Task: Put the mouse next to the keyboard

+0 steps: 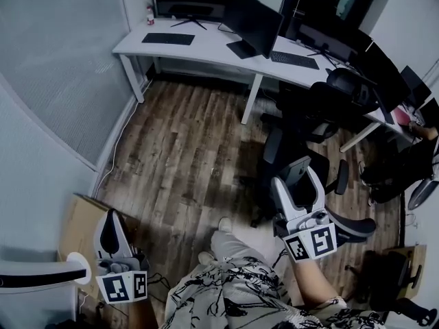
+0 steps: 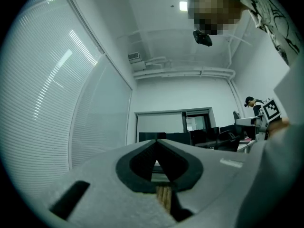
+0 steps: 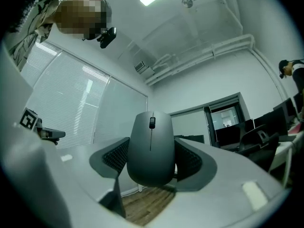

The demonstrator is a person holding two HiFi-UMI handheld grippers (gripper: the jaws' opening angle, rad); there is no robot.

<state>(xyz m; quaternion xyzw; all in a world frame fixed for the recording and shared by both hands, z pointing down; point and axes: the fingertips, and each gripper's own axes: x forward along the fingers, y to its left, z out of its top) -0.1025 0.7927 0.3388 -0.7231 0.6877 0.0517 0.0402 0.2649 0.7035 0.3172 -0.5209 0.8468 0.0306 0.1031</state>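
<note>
A dark grey mouse (image 3: 151,144) with a scroll wheel is clamped between the ribbed pads of my right gripper (image 3: 152,161), pointing up toward the ceiling. In the head view the right gripper (image 1: 296,178) is held above the floor next to an office chair, with the mouse (image 1: 295,171) dark between its jaws. My left gripper (image 1: 110,232) hangs low at the left, its jaws closed tip to tip with nothing in them (image 2: 156,144). A black keyboard (image 1: 168,38) lies on the far white desk (image 1: 206,46), and a second keyboard (image 1: 293,59) lies further right.
Monitors (image 1: 254,22) stand on the desk. Black office chairs (image 1: 302,125) crowd the wooden floor (image 1: 178,156) between me and the desk's right part. A cardboard box (image 1: 79,228) sits at the lower left by the wall. A person (image 1: 418,132) sits at the far right.
</note>
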